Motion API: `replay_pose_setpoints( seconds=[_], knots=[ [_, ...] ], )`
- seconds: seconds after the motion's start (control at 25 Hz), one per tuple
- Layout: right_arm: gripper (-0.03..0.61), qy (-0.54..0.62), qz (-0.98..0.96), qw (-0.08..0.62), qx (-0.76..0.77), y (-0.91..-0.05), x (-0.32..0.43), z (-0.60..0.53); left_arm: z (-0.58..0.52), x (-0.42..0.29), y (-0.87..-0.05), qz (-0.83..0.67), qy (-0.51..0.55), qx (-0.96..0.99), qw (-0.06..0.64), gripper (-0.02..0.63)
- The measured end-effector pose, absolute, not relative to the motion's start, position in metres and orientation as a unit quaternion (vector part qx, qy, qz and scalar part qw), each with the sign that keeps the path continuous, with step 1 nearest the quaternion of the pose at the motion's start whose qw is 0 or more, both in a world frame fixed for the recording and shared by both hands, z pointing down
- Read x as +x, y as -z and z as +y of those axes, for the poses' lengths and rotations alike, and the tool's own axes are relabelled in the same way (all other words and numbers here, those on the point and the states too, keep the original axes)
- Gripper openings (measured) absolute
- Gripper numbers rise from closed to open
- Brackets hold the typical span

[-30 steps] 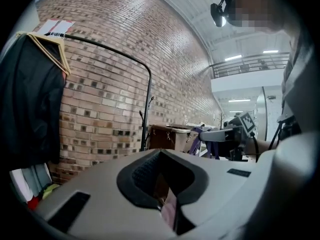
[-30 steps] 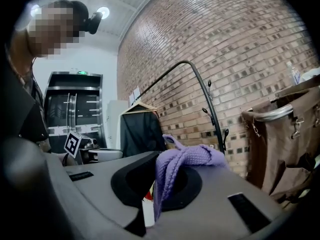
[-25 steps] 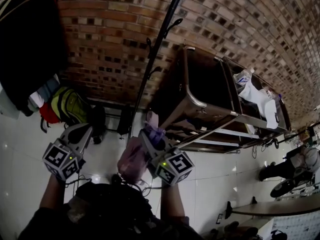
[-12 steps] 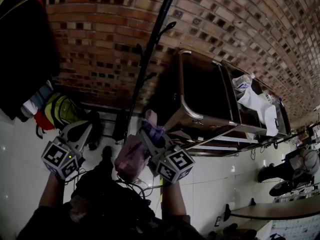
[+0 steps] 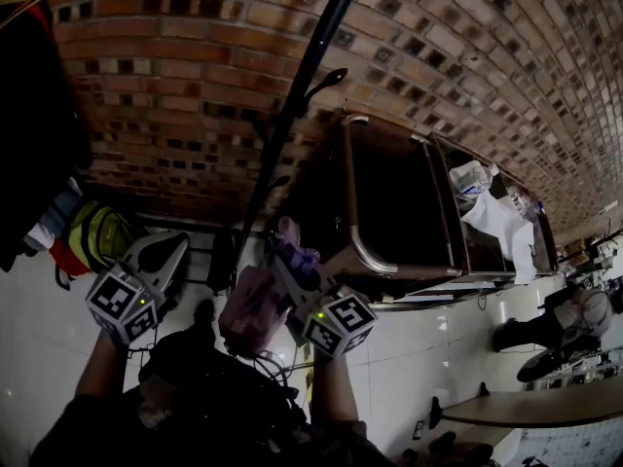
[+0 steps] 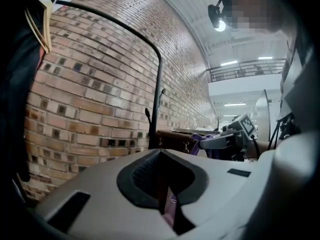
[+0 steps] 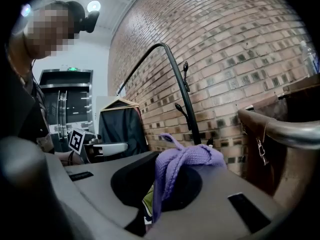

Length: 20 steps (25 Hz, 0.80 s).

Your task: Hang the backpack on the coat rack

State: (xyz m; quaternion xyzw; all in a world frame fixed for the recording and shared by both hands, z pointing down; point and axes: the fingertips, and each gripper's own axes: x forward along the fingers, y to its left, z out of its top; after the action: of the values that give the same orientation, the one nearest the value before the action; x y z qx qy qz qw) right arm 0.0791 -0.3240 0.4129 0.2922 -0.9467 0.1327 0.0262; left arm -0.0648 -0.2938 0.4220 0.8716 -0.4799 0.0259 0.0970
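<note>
Step in hand: the approach, by the look of it; the backpack [image 5: 255,309] was held up near the coat rack [image 5: 292,115] and not yet hung.
Backpack: pinkish, at the lower centre of the head view, dangling under the right gripper [image 5: 282,248] and clear of every hook.
Right gripper: its fingers pinched the purple knitted loop [image 7: 187,159], which bunched over their tips.
Left gripper [image 5: 167,251]: at the lower left, fingers pressed together on a thin lilac strap [image 6: 170,208]; whether that strap belonged to the backpack could not be told.
Coat rack: a black pole slanting up the middle against the brick wall [image 5: 195,56], with a bare hook [image 5: 326,78] at upper centre.
Next move: probably lifting the loop to hook height and slipping it over the tip before letting go.
</note>
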Motion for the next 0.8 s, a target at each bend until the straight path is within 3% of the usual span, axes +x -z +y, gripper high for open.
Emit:
replay_pose_setpoints(
  seconds=[0.8],
  knots=[
    [0.004, -0.133, -0.928, 0.060, 0.343, -0.418, 0.045, -0.490, -0.429, -0.113, -0.429, -0.454, -0.040, 0.881, 0.124, 0.025]
  ],
)
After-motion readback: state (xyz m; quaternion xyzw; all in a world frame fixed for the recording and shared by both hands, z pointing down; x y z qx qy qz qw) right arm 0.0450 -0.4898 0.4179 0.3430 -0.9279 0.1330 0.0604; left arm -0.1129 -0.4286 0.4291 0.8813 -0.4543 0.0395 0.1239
